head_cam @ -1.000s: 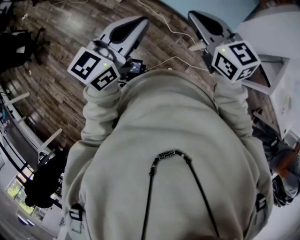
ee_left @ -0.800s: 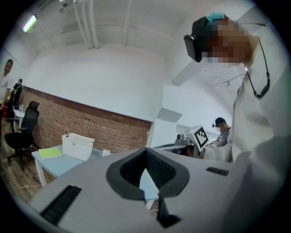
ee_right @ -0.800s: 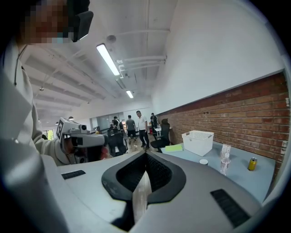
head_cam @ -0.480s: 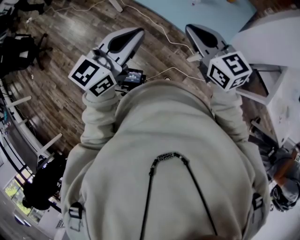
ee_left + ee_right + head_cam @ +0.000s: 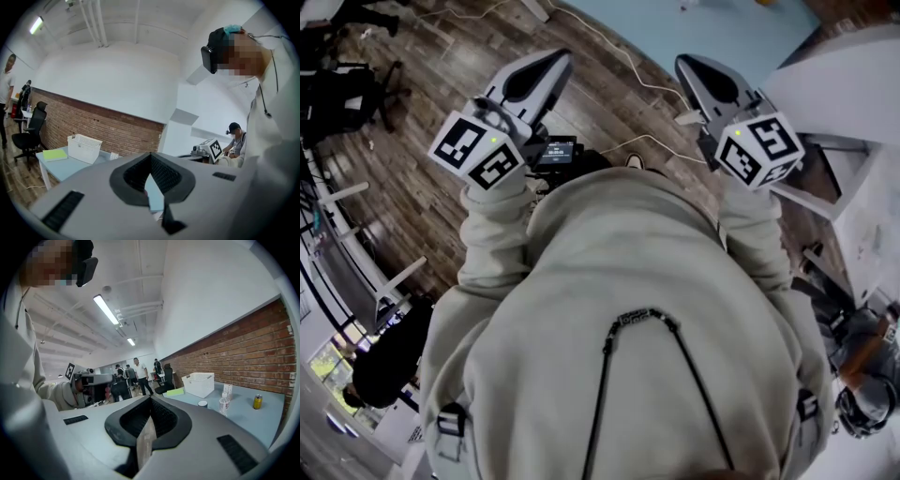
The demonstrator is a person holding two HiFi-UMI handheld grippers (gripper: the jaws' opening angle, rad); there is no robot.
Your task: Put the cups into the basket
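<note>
Both grippers are held before the person's chest, well away from the work. The left gripper (image 5: 151,158) has its fingers closed together on nothing, and the right gripper (image 5: 150,400) is likewise shut and empty. The white basket (image 5: 199,383) stands on the blue table (image 5: 267,420) near its far end, by the brick-wall edge, with a green pad (image 5: 174,392) just beside it. A small white round thing (image 5: 202,403), perhaps a cup, sits nearer, beside a bottle (image 5: 224,404). The step in hand looks like the approach: come square to the table's edge, open one pair of fingers before reaching, and take the cup upright by its wall.
</note>
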